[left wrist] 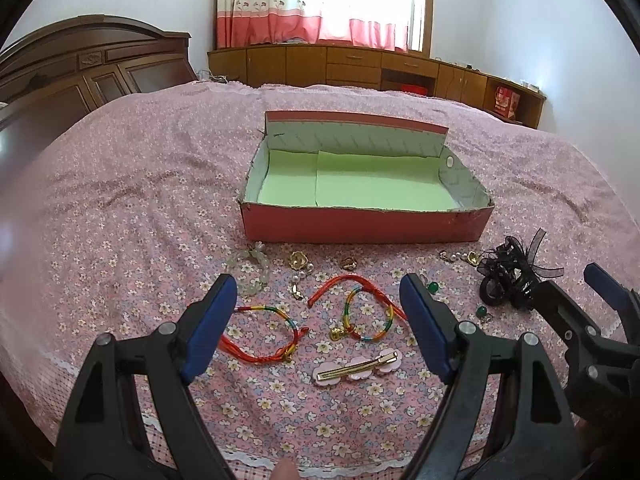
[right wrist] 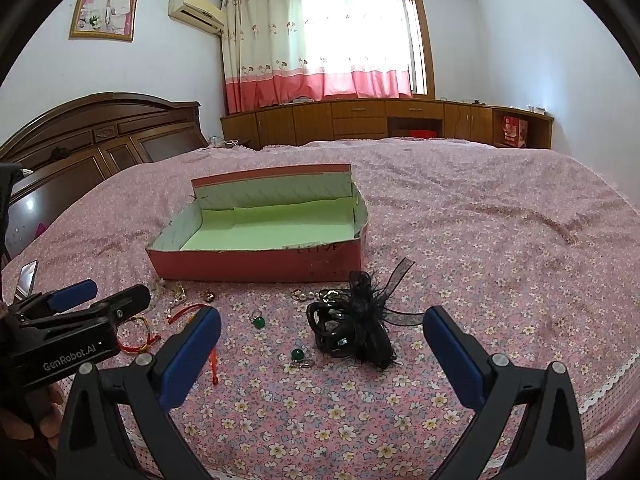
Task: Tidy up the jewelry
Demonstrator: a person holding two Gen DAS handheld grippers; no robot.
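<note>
An empty red cardboard box (left wrist: 360, 230) (right wrist: 256, 266) with a green lining sits on the bed. In front of it lie two rainbow cord bracelets (left wrist: 280, 316) (left wrist: 368, 334), a pink hair clip (left wrist: 360, 366), a pale bead bracelet (left wrist: 250, 266), gold earrings (left wrist: 298, 260), green bead earrings (right wrist: 260, 323) (right wrist: 297, 355) and a black mesh hair claw (left wrist: 508, 276) (right wrist: 352, 330). My left gripper (left wrist: 320, 320) hangs open above the bracelets, holding nothing. My right gripper (right wrist: 322, 344) is open too, just short of the black hair claw.
The bed has a pink floral cover (right wrist: 500, 240) with a lace hem at the near edge. A dark wooden headboard (right wrist: 100, 136) stands at the left. Low wooden cabinets (right wrist: 380, 120) run under the curtained window behind the bed.
</note>
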